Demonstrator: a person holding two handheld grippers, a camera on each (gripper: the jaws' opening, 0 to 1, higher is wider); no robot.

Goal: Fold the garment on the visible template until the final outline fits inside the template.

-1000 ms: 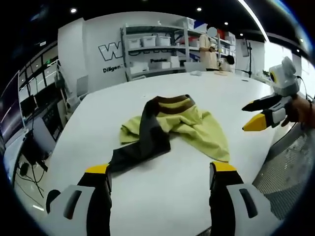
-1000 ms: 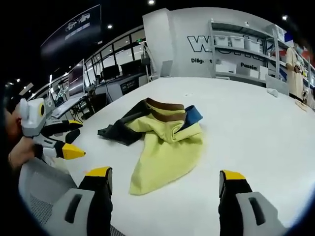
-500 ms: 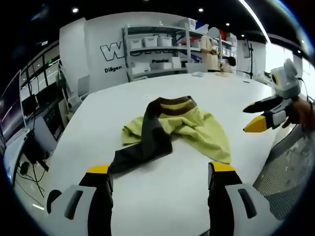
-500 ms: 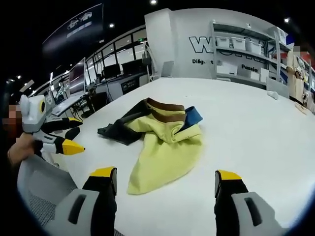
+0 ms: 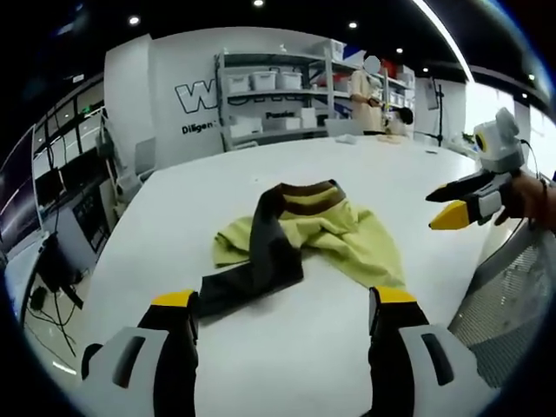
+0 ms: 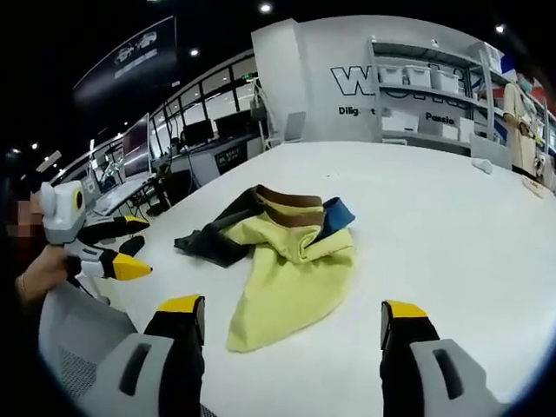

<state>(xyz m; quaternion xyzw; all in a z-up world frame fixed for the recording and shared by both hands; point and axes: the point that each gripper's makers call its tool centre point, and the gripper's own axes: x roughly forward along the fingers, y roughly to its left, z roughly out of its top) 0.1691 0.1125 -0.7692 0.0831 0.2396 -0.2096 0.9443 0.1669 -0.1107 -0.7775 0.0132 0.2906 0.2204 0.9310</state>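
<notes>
A crumpled garment [image 5: 300, 233] lies on the white table [image 5: 287, 365]: yellow-green cloth with a dark grey leg, a brown waistband and a blue part. The right gripper view has the garment [image 6: 291, 261] ahead of its jaws. My left gripper [image 5: 280, 306] is open, hovering short of the garment's dark leg end. My right gripper [image 6: 289, 311] is open too, just short of the yellow hem. The right gripper [image 5: 469, 201] also appears at the right of the left gripper view, a hand holding it. The left gripper [image 6: 100, 252] appears at the left of the right gripper view.
A grey mesh chair back [image 5: 512, 295] stands at the table's near edge. Shelves with white bins [image 5: 278, 95] line the back wall, and a person [image 5: 367, 87] stands by them. Desks with monitors [image 6: 200, 130] lie beyond the far side.
Both views have shifted slightly. The garment lies in the same place and shape, and both grippers stay open.
</notes>
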